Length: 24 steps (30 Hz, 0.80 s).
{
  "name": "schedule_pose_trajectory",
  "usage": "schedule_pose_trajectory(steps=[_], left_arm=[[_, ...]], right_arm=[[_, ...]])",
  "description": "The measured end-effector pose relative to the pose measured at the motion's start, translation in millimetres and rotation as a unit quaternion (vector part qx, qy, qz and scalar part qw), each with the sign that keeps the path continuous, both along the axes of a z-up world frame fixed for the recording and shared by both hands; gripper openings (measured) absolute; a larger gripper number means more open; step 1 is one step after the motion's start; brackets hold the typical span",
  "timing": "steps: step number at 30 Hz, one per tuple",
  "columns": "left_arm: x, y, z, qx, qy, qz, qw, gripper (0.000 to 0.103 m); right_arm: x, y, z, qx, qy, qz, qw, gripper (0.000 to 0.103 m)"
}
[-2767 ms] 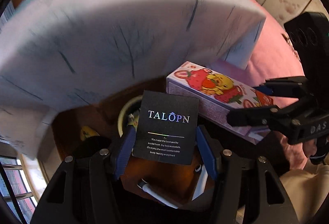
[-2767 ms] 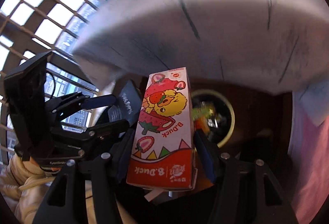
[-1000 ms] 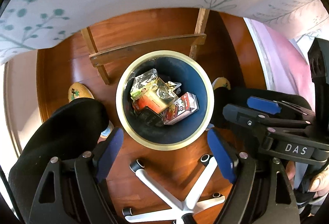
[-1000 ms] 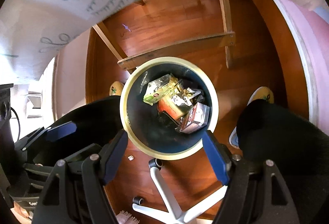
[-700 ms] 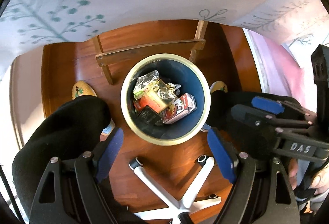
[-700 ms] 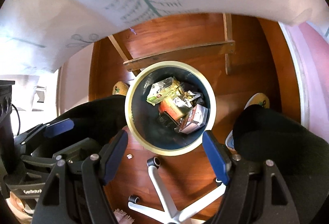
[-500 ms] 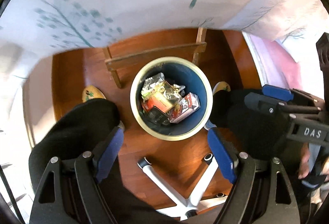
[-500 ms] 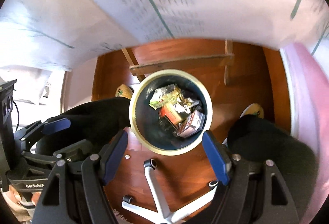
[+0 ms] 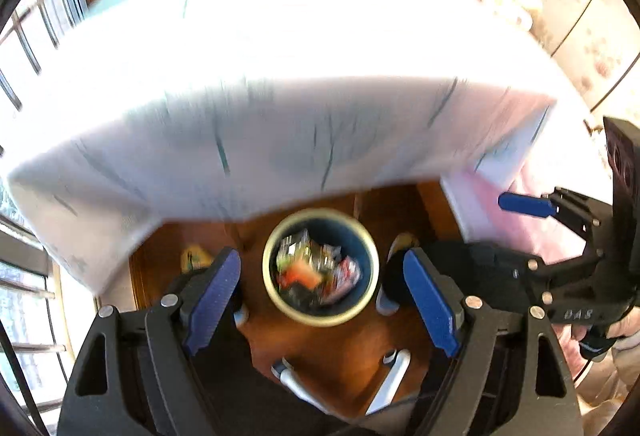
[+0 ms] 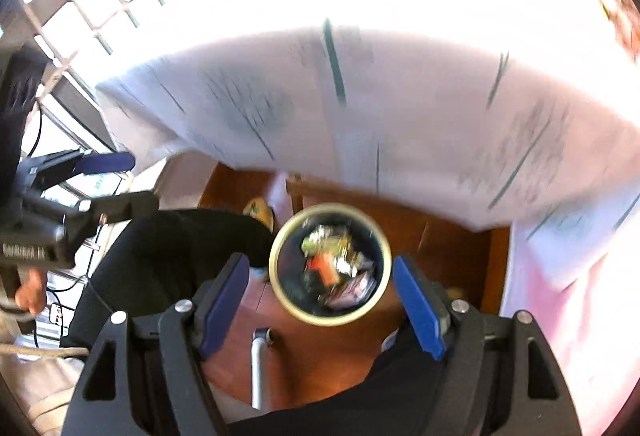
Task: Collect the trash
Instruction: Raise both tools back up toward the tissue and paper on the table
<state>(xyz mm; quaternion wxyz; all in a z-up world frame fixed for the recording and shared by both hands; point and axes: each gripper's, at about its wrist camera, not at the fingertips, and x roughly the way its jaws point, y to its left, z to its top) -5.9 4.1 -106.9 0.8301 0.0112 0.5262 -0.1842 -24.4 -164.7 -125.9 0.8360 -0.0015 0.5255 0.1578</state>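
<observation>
Both grippers, left gripper and right gripper, had fingers apart, empty, above bin. Risk judged: blurred views could hide leftover trash on desk.

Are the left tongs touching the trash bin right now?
Apart. In the left wrist view the left tongs are open and empty, well above the trash bin on the floor, with bare wood floor showing between the bin's rim and both blue pads.

A round waste bin, dark blue inside with a pale yellowish rim, stands upright on the wooden floor. Crumpled trash fills its bottom: silvery foil wrappers, an orange packet, and a red-and-white carton, all blurred.
</observation>
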Motion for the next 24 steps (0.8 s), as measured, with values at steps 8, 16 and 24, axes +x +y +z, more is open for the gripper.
schedule_pose_trajectory(steps=[8, 16, 24], left_arm=[[37.9, 7.8, 63.7, -0.016, -0.066, 0.024, 0.9974, 0.082], [97.1, 16.4, 88.9, -0.004, -0.078, 0.04, 0.9961, 0.082], [192.1, 18.9, 92.8, 0.02, -0.062, 0.048, 0.9967, 0.083]], right_arm=[[25.4, -16.0, 78.7, 0.037, -0.079, -0.014, 0.996, 0.075], [86.7, -23.9, 112.0, 0.017, -0.114, -0.036, 0.993, 0.075], [176.5, -48.4, 100.1, 0.034, -0.085, -0.082, 0.992, 0.075]])
